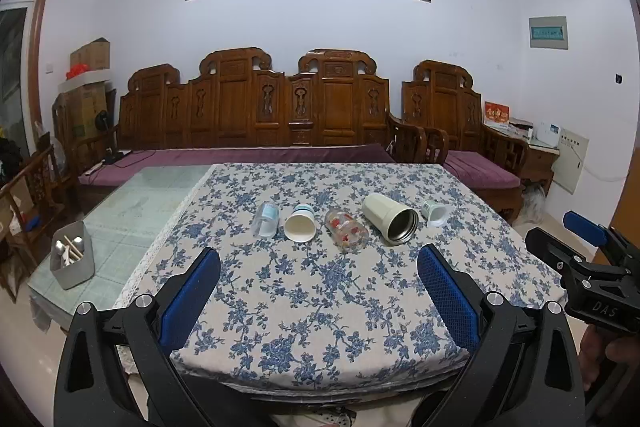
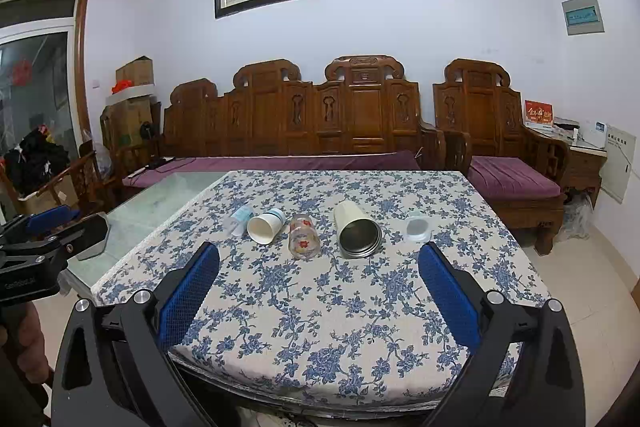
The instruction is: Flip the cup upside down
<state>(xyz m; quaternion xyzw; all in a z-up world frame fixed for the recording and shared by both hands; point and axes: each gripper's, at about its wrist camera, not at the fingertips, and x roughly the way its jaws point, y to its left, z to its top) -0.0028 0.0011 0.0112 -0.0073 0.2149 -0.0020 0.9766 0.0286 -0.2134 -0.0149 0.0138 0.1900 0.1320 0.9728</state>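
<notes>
Several cups lie on their sides in a row on the blue-flowered tablecloth (image 1: 320, 291): a clear blue-labelled cup (image 1: 266, 219) (image 2: 239, 219), a white paper cup (image 1: 301, 225) (image 2: 265, 225), a red-flowered glass (image 1: 346, 235) (image 2: 303, 236), a cream steel-lined tumbler (image 1: 390, 219) (image 2: 356, 229) and a small clear cup (image 1: 435, 214) (image 2: 417, 227). My left gripper (image 1: 318, 263) is open and empty, near the table's front edge, short of the cups. My right gripper (image 2: 318, 263) is open and empty, likewise short of them; it also shows in the left wrist view (image 1: 592, 251).
A grey utensil holder (image 1: 72, 259) stands on the bare glass tabletop left of the cloth. A carved wooden sofa (image 1: 256, 115) with purple cushions runs behind the table. My left gripper body (image 2: 36, 259) shows at the right wrist view's left edge.
</notes>
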